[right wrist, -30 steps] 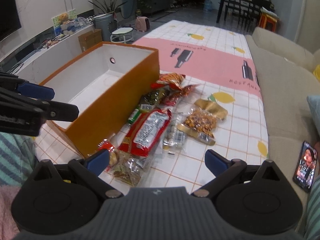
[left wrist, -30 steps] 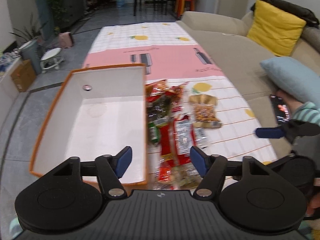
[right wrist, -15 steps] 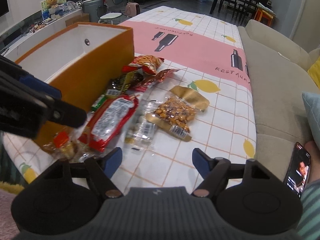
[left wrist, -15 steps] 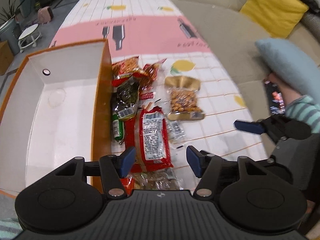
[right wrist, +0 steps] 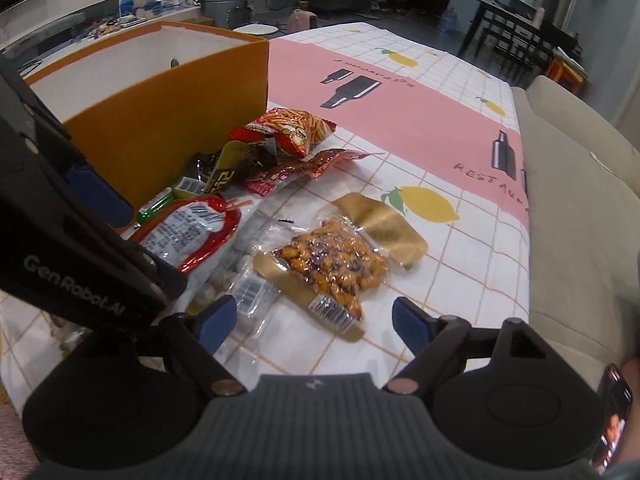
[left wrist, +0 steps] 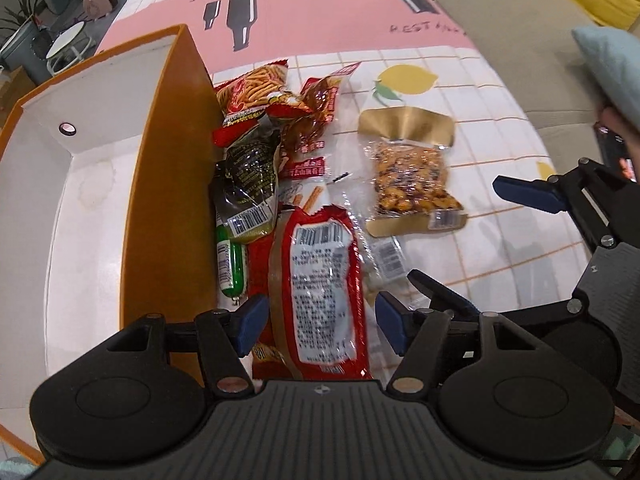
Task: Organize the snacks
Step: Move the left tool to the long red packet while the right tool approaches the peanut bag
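Observation:
Several snack packets lie on the tablecloth beside an empty orange box (left wrist: 168, 184), white inside; the box also shows in the right wrist view (right wrist: 160, 112). My left gripper (left wrist: 320, 322) is open, its fingers straddling a red packet with a white label (left wrist: 324, 284), low over it. My right gripper (right wrist: 312, 322) is open just before a gold-edged nut packet (right wrist: 332, 268), which also shows in the left wrist view (left wrist: 412, 180). A clear candy packet (right wrist: 248, 280), a green sausage (left wrist: 230, 264), a dark packet (left wrist: 248, 176) and red crisp packets (left wrist: 256, 92) lie around.
A beige sofa (right wrist: 580, 200) runs along the table's right side, with a blue cushion (left wrist: 612, 68) on it. A phone (right wrist: 612, 412) lies on the sofa near my right gripper. The left gripper's body (right wrist: 72, 248) fills the left of the right wrist view.
Both grippers have moved forward and down toward the snacks. The left now straddles the red packet; the right has closed in on the nut packet. Both stay open.

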`<state>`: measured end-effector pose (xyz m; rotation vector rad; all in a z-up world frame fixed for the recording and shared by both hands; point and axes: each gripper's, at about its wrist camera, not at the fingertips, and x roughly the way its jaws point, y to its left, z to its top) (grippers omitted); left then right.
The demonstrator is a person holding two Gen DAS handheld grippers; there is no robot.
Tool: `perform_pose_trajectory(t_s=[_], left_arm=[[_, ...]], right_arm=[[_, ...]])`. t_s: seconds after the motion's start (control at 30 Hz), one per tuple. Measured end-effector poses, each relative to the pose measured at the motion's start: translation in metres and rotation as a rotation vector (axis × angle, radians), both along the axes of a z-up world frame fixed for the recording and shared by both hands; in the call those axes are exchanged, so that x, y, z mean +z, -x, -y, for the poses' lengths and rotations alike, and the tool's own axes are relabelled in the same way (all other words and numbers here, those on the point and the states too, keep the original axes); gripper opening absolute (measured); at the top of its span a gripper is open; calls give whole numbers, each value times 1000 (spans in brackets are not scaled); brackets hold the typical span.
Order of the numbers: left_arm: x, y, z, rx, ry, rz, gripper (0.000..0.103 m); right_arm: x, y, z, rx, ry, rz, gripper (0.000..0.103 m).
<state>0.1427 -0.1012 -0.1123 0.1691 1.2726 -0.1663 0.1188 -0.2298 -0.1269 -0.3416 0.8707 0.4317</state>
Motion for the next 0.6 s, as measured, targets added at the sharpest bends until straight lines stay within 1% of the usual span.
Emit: perform_pose_trajectory(t_s=[0.1,0.17,0.23,0.47,0.5,0.53,0.6], left_arm=[[-7,-8,0,10,-15,-18,72],[-11,-12,-1,23,-10,-33,72],[-15,-15,-2,37,-4,-41,74],[-18,-22,-1,61,-13,-19,74],[-18,-23,-1,63,-12,-16,74],[-18,-23,-1,63,-8,-13,71],[-17,-23,-1,69,0,-11,70]], right_arm=[[-6,-7,-2,27,-7,10,84],[-11,-10,-3,46,-10,17,88],[-16,-15,-5,60,-19,16,88],[-27,-29,-7,62,-66,-2,93],[-28,-31,-7,59,-76,-7,93],[-29,-32,-6,55,-89,-17,93],[-31,-35,-4,40,-125,-43,94]])
